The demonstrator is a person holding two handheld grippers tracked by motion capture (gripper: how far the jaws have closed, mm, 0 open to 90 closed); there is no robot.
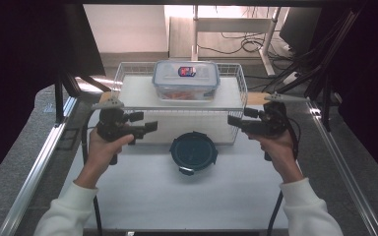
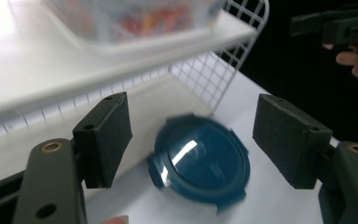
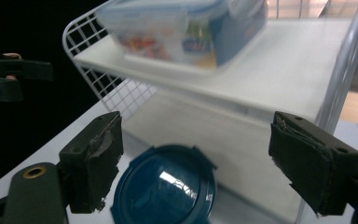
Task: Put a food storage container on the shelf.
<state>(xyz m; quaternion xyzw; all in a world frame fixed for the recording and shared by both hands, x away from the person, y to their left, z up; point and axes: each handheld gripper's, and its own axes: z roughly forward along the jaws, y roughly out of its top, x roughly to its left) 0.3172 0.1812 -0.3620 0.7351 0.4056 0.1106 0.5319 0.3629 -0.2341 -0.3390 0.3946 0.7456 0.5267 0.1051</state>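
Both hand-held grippers, left gripper [image 1: 150,127] and right gripper [image 1: 234,121], show in our high view at mid-frame, jaws spread and empty, flanking the round dark-blue lidded container [image 1: 193,152] on the white table [image 1: 177,196]; behind stands a white wire shelf rack [image 1: 128,91] bearing a clear rectangular plastic box [image 1: 186,80]. Our left gripper view puts the container [image 2: 200,163] lower centre, between its jaws and beyond them. Our right gripper view puts it [image 3: 165,189] at bottom centre.
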